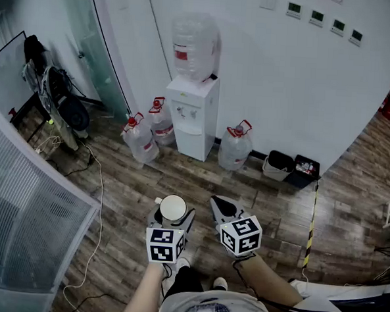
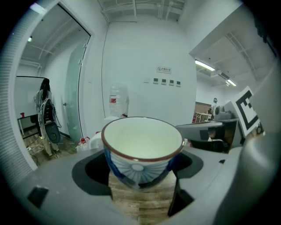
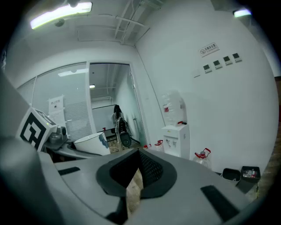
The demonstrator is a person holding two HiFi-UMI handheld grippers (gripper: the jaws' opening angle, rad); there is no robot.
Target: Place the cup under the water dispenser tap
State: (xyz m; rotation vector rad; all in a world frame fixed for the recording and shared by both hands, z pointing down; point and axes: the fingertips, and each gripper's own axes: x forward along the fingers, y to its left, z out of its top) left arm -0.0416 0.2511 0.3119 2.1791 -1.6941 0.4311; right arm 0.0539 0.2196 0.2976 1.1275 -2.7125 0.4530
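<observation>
White water dispenser (image 1: 193, 112) stands against the wall with a big bottle (image 1: 192, 46) on top, spare jugs (image 1: 235, 148) on the floor either side of the dispenser, two bins (image 1: 278, 165) further right of it. Well short of the dispenser, left tongs (image 1: 173, 214) clamped wide on the upright blue-and-white cup (image 2: 141, 145). Right tongs (image 3: 138, 154) also well short of it, closed together, empty

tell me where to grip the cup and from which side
Take the cup by its narrower lower wall, under the flared rim, coming in level with a jaw on each side: it is upright and round, with no handle showing. The left gripper holds it just so.
</observation>
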